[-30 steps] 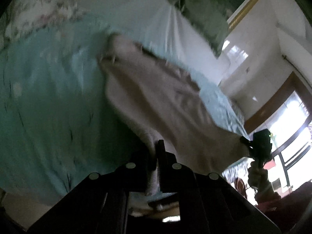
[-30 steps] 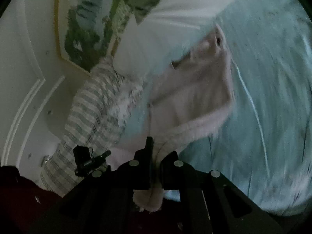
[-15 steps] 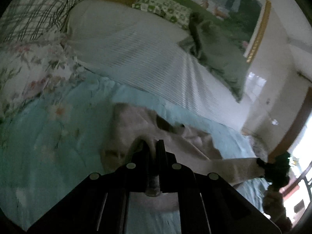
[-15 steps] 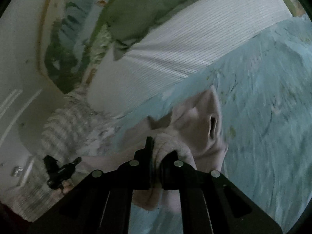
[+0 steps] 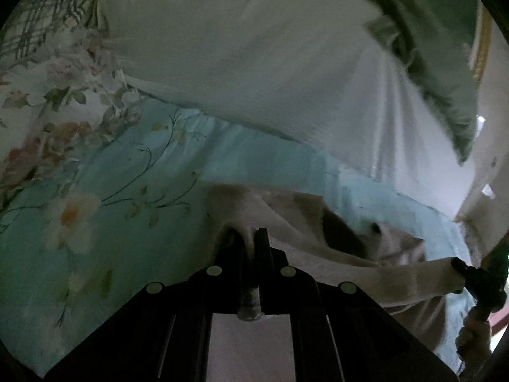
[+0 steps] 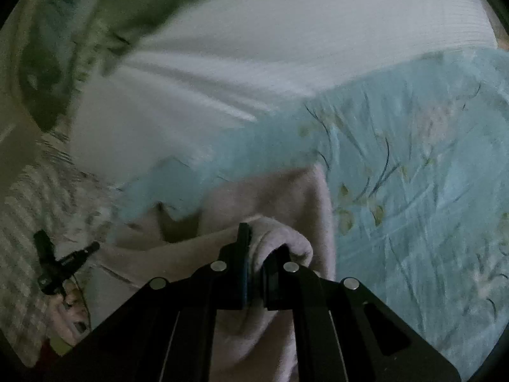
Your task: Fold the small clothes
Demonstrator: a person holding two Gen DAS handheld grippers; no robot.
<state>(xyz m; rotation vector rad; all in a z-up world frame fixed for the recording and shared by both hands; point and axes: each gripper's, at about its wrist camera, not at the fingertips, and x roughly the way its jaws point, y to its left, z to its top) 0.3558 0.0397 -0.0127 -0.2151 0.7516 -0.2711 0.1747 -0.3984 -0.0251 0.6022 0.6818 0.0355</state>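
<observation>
We've got the pink garment (image 6: 273,197) pinched over the floral bed!
Our right gripper (image 6: 256,248) clamps a folded edge; the left gripper (image 6: 92,248) grips the far corner beside the white pillow (image 6: 254,63).

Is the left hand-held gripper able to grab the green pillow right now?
Probably not. The left hand-held gripper is shut on the pink garment, and the green pillow lies far across the white bedding.
</observation>
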